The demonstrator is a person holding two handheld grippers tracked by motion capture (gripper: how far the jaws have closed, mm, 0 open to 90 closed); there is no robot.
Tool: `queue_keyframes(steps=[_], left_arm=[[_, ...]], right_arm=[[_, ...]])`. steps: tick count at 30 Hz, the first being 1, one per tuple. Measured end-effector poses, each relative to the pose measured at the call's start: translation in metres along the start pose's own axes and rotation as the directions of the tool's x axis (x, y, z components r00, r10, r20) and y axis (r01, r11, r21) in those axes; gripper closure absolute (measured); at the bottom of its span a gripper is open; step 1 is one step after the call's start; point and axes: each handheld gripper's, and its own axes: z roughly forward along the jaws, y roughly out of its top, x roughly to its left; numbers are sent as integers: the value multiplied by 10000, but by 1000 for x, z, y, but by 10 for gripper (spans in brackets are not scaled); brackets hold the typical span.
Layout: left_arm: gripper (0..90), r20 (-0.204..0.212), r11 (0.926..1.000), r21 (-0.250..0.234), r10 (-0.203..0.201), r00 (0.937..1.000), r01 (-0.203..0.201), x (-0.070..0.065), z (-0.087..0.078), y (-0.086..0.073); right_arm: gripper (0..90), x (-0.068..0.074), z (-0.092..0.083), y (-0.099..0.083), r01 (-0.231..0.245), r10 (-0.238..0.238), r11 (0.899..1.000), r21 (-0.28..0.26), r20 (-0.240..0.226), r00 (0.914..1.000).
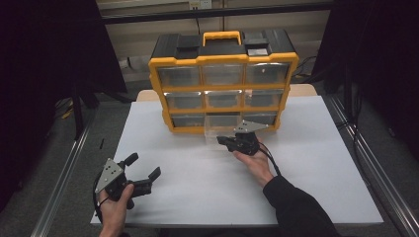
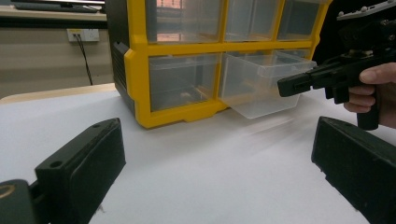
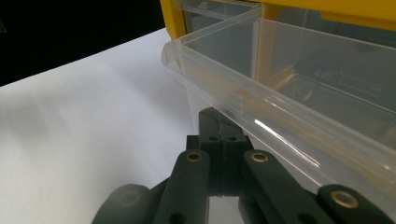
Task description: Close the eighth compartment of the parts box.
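A yellow organizer (image 1: 223,91) stands at the far middle of the white table (image 1: 316,187), its clear bottom-middle drawer (image 1: 221,127) pulled out toward the near side. The right gripper (image 1: 228,141), jaws together, sits just under the drawer's front lip, holding nothing. The left gripper (image 1: 143,167) rests near the table's near-left edge, jaws wide apart and empty. Bare tabletop lies between the two.

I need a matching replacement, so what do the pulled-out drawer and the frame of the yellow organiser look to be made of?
The clear pulled-out drawer looks like thin glossy transparent plastic: the table shows through it and its rim catches highlights. The yellow organiser frame seems to be opaque moulded plastic with a smooth, slightly satin surface, black on top.
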Motion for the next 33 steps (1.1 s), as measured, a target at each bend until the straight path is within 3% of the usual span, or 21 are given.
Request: queue_keyframes(steps=[33], left_arm=[[25, 45, 10000, -28, -18, 10000, 18, 0, 0, 0]], right_arm=[[900, -9, 8, 6, -184, 186, 9998, -111, 267, 9995]])
